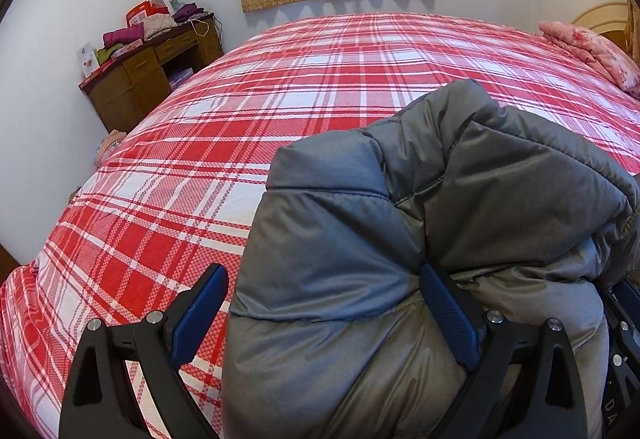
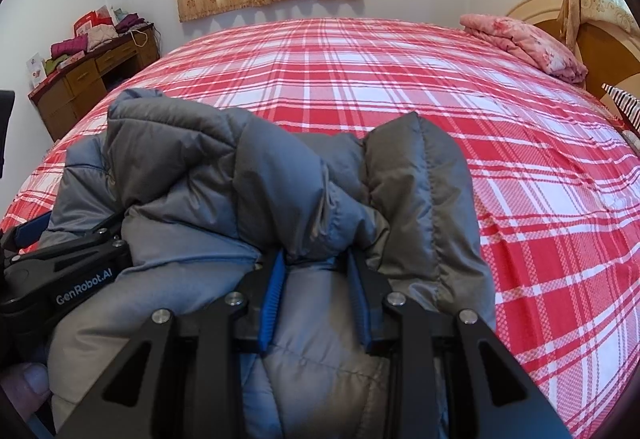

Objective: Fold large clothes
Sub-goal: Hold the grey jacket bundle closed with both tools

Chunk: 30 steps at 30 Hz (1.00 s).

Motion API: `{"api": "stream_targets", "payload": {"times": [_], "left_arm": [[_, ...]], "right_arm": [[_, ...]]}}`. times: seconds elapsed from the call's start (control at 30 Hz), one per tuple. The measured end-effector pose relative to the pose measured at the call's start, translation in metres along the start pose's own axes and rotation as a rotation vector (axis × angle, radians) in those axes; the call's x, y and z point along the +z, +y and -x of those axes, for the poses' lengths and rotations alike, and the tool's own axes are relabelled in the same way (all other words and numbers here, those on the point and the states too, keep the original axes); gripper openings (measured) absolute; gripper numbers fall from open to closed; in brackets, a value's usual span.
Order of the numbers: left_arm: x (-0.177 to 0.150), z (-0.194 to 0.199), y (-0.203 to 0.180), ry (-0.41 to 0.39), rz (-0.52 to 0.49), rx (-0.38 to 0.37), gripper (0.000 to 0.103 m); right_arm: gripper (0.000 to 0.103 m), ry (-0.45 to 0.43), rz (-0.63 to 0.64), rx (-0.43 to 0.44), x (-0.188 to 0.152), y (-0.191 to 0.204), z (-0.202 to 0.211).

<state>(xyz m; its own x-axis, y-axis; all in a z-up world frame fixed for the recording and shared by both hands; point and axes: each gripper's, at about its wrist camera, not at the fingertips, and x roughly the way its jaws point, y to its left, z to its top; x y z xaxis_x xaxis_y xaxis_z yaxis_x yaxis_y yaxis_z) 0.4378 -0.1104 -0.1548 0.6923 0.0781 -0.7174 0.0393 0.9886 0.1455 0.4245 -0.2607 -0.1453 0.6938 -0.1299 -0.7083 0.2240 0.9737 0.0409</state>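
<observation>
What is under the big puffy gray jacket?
Under the gray puffer jacket lies the red plaid bedspread. The left gripper and right gripper are pushed into its folds. Anything else beneath is covered by the jacket.

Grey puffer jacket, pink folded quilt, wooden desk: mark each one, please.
Grey puffer jacket [image 2: 280,175]: right wrist view, bunched upper folds.
Pink folded quilt [image 2: 528,39]: right wrist view, top layer.
Wooden desk [image 1: 140,79]: left wrist view, drawer front.

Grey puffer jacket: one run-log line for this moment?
item: bunched grey quilted puffer jacket | surface: red plaid bed cover | left claw: open, around jacket | right claw: shut on jacket fold | stage: gathering
</observation>
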Motion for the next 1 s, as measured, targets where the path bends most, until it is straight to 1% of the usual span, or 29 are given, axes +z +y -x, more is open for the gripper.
{"api": "stream_targets", "payload": {"times": [0.37,1.0], "left_arm": [[-0.0002,-0.0016,-0.0002,0.006,-0.004,0.007,0.098],[-0.0001,-0.0022,-0.0028,0.004,-0.004,0.012,0.099]], "right_arm": [[0.034,-0.001,0.007,-0.020,-0.0005,0.0044,-0.0004],[0.034,-0.005,0.010,-0.027,-0.0009,0.0036,-0.0004]]}}
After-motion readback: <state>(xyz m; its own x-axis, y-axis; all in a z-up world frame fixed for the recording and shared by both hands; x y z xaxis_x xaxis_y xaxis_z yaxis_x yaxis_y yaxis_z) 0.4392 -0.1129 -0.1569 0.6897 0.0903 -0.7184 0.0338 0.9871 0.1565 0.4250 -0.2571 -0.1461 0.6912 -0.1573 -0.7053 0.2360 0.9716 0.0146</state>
